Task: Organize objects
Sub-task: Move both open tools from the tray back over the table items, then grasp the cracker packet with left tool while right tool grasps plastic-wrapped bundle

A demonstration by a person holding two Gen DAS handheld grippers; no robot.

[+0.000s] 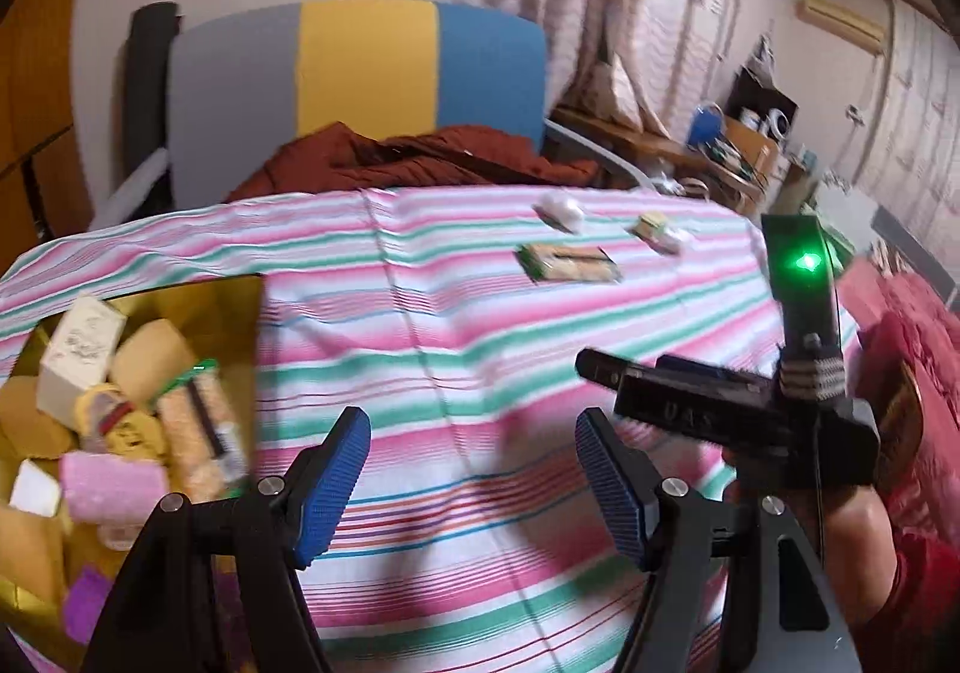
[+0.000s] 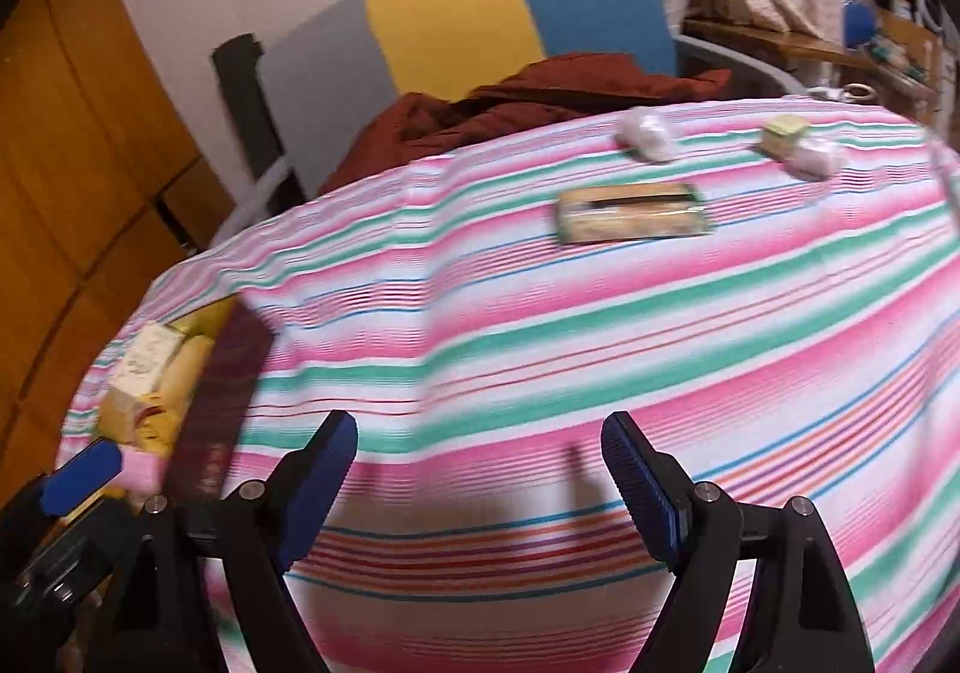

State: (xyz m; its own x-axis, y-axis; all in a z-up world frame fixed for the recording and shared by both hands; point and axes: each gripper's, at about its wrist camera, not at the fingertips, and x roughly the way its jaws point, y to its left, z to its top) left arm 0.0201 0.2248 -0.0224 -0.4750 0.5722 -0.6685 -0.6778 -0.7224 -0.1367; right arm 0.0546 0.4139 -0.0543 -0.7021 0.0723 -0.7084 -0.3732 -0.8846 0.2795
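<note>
A bench covered by a striped cloth (image 1: 456, 313) is seen from above. The left hand-held gripper (image 1: 471, 487) is held wide with nothing between its blue pads, and the right hand-held gripper (image 2: 480, 484) is likewise spread wide and empty. A gold box (image 1: 198, 292) at the left edge is filled with packets. Farther across, a flat green packet (image 2: 630, 214), a small yellow box (image 2: 783, 133) and two white wrapped items (image 2: 648, 136) are left on the cloth.
</note>
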